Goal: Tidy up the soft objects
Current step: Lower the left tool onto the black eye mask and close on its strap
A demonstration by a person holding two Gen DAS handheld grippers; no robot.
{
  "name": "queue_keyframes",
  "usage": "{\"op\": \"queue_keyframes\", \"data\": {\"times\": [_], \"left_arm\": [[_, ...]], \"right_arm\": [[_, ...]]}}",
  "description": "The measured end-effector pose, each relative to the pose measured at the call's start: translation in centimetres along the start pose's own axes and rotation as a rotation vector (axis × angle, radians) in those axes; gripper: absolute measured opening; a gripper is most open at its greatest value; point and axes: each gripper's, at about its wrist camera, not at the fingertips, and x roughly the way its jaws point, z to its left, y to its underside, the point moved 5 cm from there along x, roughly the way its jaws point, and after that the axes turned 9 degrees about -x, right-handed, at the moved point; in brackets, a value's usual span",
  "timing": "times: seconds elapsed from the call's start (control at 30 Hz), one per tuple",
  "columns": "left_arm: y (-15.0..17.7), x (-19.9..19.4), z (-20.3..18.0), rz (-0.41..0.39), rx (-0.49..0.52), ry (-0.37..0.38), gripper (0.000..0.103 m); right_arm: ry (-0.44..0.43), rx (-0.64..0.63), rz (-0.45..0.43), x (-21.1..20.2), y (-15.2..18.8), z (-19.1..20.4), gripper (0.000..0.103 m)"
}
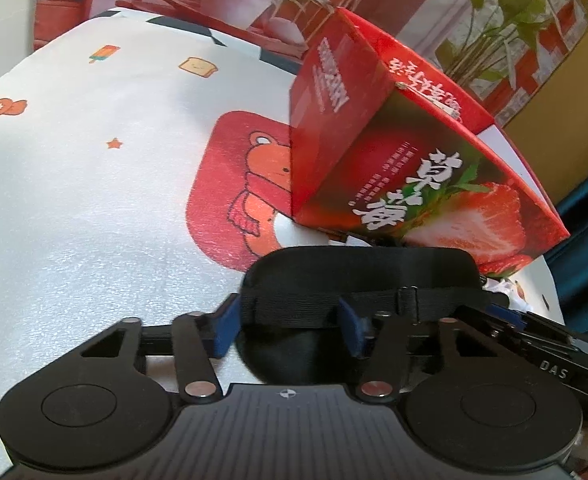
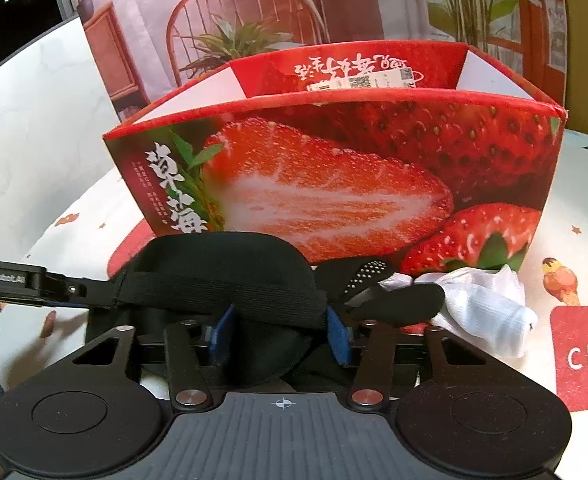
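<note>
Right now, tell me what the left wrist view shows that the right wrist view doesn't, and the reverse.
Only the left wrist view shows the bear print on the tablecloth, beside the box's narrow end.

Only the right wrist view shows the white sock and a black dotted item lying against the box front, plus a little of the box's inside.

Both show the strawberry box and the black eye mask, with the left gripper and right gripper each closed on one end of it.
</note>
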Motion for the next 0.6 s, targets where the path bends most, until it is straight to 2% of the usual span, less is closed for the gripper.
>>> {"op": "queue_keyframes", "data": {"times": [0.07, 0.17, 0.6], "left_arm": [[-0.02, 0.04, 0.28, 0.004, -0.007, -0.013, 0.033], [0.04, -0.04, 0.39, 0.004, -0.008, -0.011, 0.033], [0.17, 0.08, 0.08, -0.001, 0.013, -0.014, 0.033]], "right_arm": [[-0.003, -0.003, -0.002, -0.17, -0.14, 0.07, 0.039], [-0.013, 0.008, -0.007, -0.39, -0.29, 0.07, 0.036], [-0.021, 0.045, -0.012, -0.55, -0.15, -0.16, 0.035]]}}
